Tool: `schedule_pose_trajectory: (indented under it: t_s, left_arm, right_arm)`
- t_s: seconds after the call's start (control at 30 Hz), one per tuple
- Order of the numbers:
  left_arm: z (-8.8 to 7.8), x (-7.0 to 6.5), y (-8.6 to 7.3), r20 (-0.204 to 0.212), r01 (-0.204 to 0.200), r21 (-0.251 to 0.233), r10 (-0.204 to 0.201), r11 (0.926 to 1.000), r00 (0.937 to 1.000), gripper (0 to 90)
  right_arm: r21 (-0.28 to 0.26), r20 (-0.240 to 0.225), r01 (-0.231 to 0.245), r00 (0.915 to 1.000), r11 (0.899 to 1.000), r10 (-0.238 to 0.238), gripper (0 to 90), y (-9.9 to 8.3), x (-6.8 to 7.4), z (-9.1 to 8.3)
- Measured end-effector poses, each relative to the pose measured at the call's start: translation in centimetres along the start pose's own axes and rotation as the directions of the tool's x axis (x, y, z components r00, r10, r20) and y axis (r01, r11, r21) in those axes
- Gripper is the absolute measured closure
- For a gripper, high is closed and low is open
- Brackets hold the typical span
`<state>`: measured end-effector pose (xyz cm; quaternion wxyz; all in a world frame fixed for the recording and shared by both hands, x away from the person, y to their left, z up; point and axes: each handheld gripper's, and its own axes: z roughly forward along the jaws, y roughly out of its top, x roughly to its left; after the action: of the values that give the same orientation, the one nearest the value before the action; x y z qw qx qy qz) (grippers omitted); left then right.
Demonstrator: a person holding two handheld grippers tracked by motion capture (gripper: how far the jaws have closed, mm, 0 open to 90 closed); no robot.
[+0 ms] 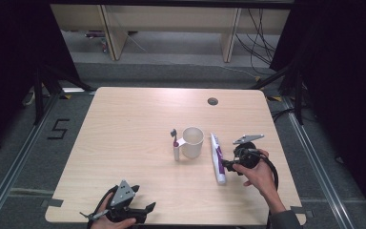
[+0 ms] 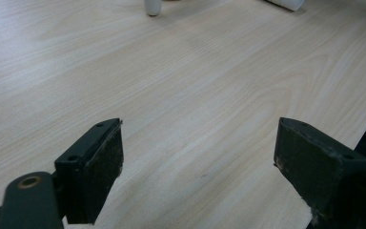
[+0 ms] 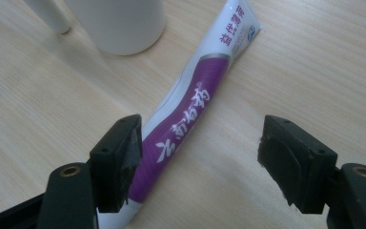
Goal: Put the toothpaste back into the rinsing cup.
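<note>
Right gripper (image 3: 198, 157): jaws wide apart, pressing on nothing.
Toothpaste: white and purple plastic toothpaste tube (image 3: 190, 109) lying flat on the pale wooden table (image 1: 124, 143), its near end just inside the left jaw, slanting away between the jaws.
Cup: white plastic cup (image 3: 119, 24) beyond the jaws, near the tube's far end.
Left gripper (image 2: 198, 162): jaws wide apart over bare tabletop.

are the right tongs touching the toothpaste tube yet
Cannot tell: in the right gripper view the open right tongs straddle the toothpaste tube, one pad overlapping its edge.
</note>
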<state>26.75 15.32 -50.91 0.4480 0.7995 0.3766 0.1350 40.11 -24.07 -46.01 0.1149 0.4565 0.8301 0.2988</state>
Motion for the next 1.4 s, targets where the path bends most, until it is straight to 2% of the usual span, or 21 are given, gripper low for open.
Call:
schedule_pose_trajectory:
  t_s: [0.17, 0.2, 0.23, 0.27, 0.33, 0.37, 0.43, 0.47, 0.53, 0.63, 0.73, 0.77, 0.8, 0.9, 0.93, 1.07, 1.1, 1.2, 1.3, 1.33, 1.4]
  left_arm:
    - [-0.1, 0.1, 0.0, -0.003, -0.005, 0.007, 0.005, 1.0000, 1.0000, 16.7]
    - [-0.1, 0.1, 0.0, -0.003, -0.008, 0.011, 0.008, 0.9999, 1.0000, 16.7]
    - [0.0, 0.1, 0.0, -0.002, -0.007, 0.008, 0.007, 0.9999, 1.0000, 16.7]
    - [-0.1, 0.0, 0.0, -0.004, -0.006, 0.012, 0.006, 0.9999, 1.0000, 16.7]
    - [0.0, 0.0, 0.0, -0.001, 0.000, 0.007, 0.000, 1.0000, 1.0000, 16.7]
    - [-0.1, 0.1, 0.0, -0.009, -0.020, 0.025, 0.020, 0.9995, 0.9998, 16.7]
    - [0.0, 0.0, 0.0, -0.005, -0.003, 0.012, 0.004, 0.9999, 1.0000, 16.7]
    - [-0.1, 0.0, 0.0, -0.001, -0.011, 0.019, 0.011, 0.9998, 0.9999, 16.7]
    - [0.0, 0.0, 0.0, 0.001, -0.016, 0.021, 0.016, 0.9997, 0.9999, 16.7]
    - [0.0, 0.0, 0.0, 0.001, -0.019, 0.019, 0.019, 0.9996, 0.9998, 16.8]
    - [0.0, 0.0, 0.0, -0.001, -0.017, 0.021, 0.017, 0.9996, 0.9999, 16.7]
    - [0.0, 0.0, 0.0, -0.001, -0.015, 0.020, 0.015, 0.9997, 0.9999, 16.7]
    - [0.1, 0.0, 0.0, -0.001, -0.015, 0.017, 0.015, 0.9997, 0.9999, 16.8]
    - [0.2, -0.2, -0.1, 0.005, 0.001, 0.006, -0.001, 1.0000, 1.0000, 16.7]
    - [0.2, -0.2, -0.1, 0.007, 0.002, 0.004, -0.002, 1.0000, 1.0000, 16.7]
    - [0.2, -0.2, -0.1, 0.006, -0.004, 0.009, 0.004, 1.0000, 1.0000, 16.7]
    - [0.1, -0.2, -0.1, 0.004, -0.021, 0.025, 0.021, 0.9995, 0.9998, 16.8]
    - [0.0, -0.1, 0.0, -0.003, -0.032, 0.031, 0.032, 0.9990, 0.9995, 16.7]
    - [0.0, -0.2, 0.0, 0.007, -0.017, 0.015, 0.016, 0.9997, 0.9998, 16.8]
    - [0.1, -0.3, -0.1, 0.006, -0.005, 0.006, 0.005, 1.0000, 1.0000, 16.7]
    - [0.1, -0.3, 0.0, 0.007, -0.003, 0.003, 0.003, 1.0000, 1.0000, 16.8]
  right_arm:
    - [0.006, 0.002, 0.021, 0.9998, 1.000, -0.021, 32.0, 0.5, 0.0, 0.4]
    - [0.018, -0.002, -0.002, 1.0000, 1.000, 0.002, 32.2, 0.6, 0.2, 0.3]
    - [-0.001, 0.006, 0.017, 0.9998, 1.000, -0.017, 32.3, 0.6, 0.1, 0.6]
    - [0.005, 0.001, -0.001, 1.0000, 1.000, 0.001, 32.5, 0.8, 0.2, 0.6]
    - [0.025, 0.002, 0.011, 0.9999, 1.000, -0.011, 32.7, 1.0, 0.1, 0.6]
    - [0.027, 0.001, -0.003, 1.0000, 1.000, 0.003, 32.9, 1.1, 0.2, 0.7]
    - [0.015, 0.008, 0.024, 0.9997, 1.000, -0.024, 33.8, 1.1, 0.0, 1.0]
    - [0.033, 0.002, -0.003, 1.0000, 0.999, 0.003, 34.0, 1.3, 0.3, 0.9]
    - [0.030, 0.000, 0.022, 0.9998, 0.999, -0.022, 34.3, 1.4, 0.1, 1.0]
    - [0.031, 0.009, -0.003, 1.0000, 1.000, 0.002, 34.7, 1.5, 0.1, 1.3]
    - [0.045, 0.011, 0.010, 0.9999, 0.999, -0.010, 35.0, 1.7, 0.1, 1.7]
    - [0.028, 0.020, 0.018, 0.9996, 0.999, -0.019, 35.1, 1.7, 0.1, 2.0]
    - [0.064, 0.011, 0.014, 0.9998, 0.998, -0.015, 35.2, 1.9, 0.2, 1.9]
    - [0.071, 0.023, 0.021, 0.9995, 0.997, -0.023, 35.7, 2.1, 0.4, 2.5]
    - [0.077, 0.029, 0.005, 0.9995, 0.997, -0.008, 35.8, 2.2, 0.7, 2.6]
    - [0.109, 0.037, 0.018, 0.9991, 0.994, -0.022, 36.6, 2.6, 0.8, 3.1]
    - [0.111, 0.036, 0.024, 0.9990, 0.993, -0.028, 36.7, 2.7, 0.8, 3.3]
    - [0.123, 0.045, 0.028, 0.9984, 0.992, -0.034, 37.6, 3.0, 0.9, 3.6]
    - [0.147, 0.052, 0.018, 0.9983, 0.989, -0.026, 38.2, 3.1, 1.1, 3.9]
    - [0.145, 0.051, 0.035, 0.9978, 0.989, -0.043, 38.8, 3.2, 1.0, 4.0]
    - [0.147, 0.056, 0.034, 0.9976, 0.989, -0.042, 39.6, 3.3, 1.0, 4.2]
